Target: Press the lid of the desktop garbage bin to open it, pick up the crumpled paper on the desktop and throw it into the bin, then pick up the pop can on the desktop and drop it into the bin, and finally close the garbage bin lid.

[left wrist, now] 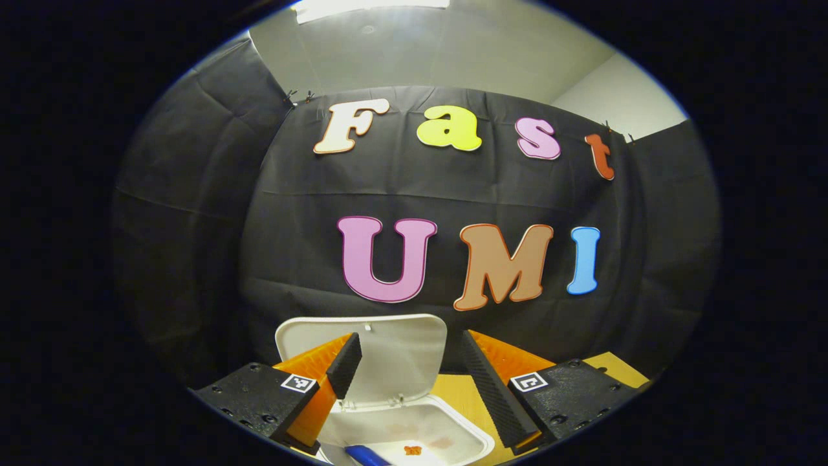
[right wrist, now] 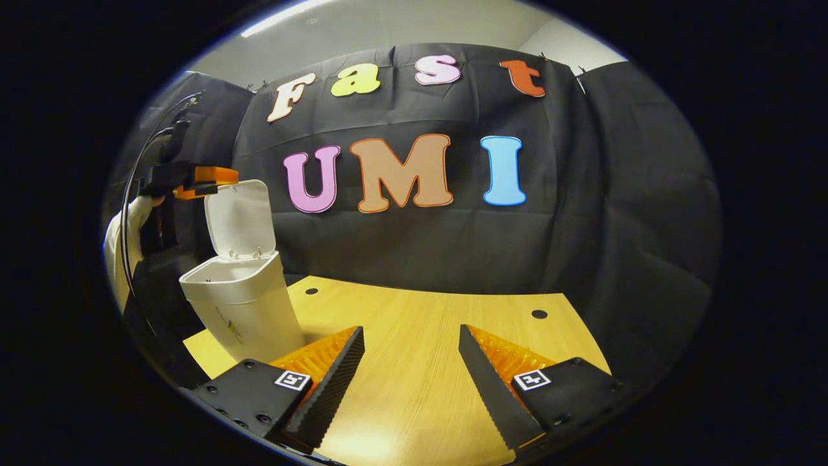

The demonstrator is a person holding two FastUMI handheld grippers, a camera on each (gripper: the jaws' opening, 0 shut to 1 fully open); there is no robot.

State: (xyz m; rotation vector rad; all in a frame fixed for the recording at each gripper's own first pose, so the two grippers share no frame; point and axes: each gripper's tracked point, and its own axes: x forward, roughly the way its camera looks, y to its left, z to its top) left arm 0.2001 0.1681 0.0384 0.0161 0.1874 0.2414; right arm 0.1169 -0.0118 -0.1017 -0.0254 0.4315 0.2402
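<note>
**Lid up, left gripper poised above the bin**

Left gripper (left wrist: 407,372) hangs over the bin (left wrist: 414,433), jaws spread, nothing between them. The raised lid (left wrist: 388,356) stands dead ahead of its fingers, hinge edge running crosswise. Something blue and a small orange scrap lie inside. Right gripper (right wrist: 411,362) waits well off over the table (right wrist: 420,310), released too. Left looks far closer for the closing push.

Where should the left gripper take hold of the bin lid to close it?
Take the lid at its free top edge, coming from above. It stands upright, hinged at the bin's back rim, and the open left gripper hangs over the bin.
</note>
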